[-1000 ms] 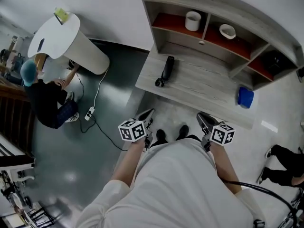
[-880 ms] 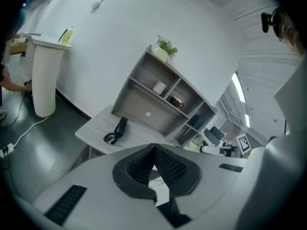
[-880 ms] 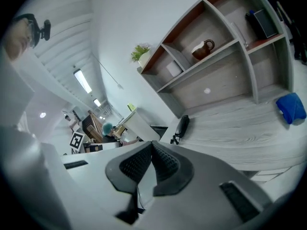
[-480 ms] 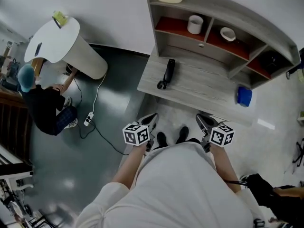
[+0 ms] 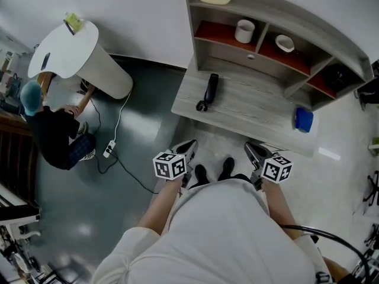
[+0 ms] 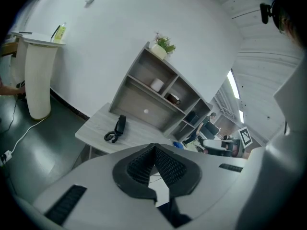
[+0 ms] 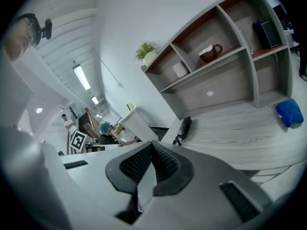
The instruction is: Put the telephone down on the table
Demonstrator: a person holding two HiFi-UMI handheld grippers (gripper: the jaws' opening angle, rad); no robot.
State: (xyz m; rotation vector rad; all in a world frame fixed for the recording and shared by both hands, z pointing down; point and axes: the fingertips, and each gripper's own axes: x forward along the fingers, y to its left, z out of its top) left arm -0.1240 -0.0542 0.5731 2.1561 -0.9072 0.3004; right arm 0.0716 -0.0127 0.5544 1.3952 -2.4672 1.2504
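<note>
The telephone (image 5: 209,89) lies on the table (image 5: 260,108), well apart from the left gripper (image 5: 188,147).

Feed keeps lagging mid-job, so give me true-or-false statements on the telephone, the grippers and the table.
The telephone lies on the table. True.
The left gripper holds the telephone. False: its jaws are shut on nothing, short of the table.
The right gripper is shut and empty. True.
The blue object touches the telephone. False: it lies apart, at the table's right end.
The white cup stands on the table. False: it stands inside the shelf.
</note>
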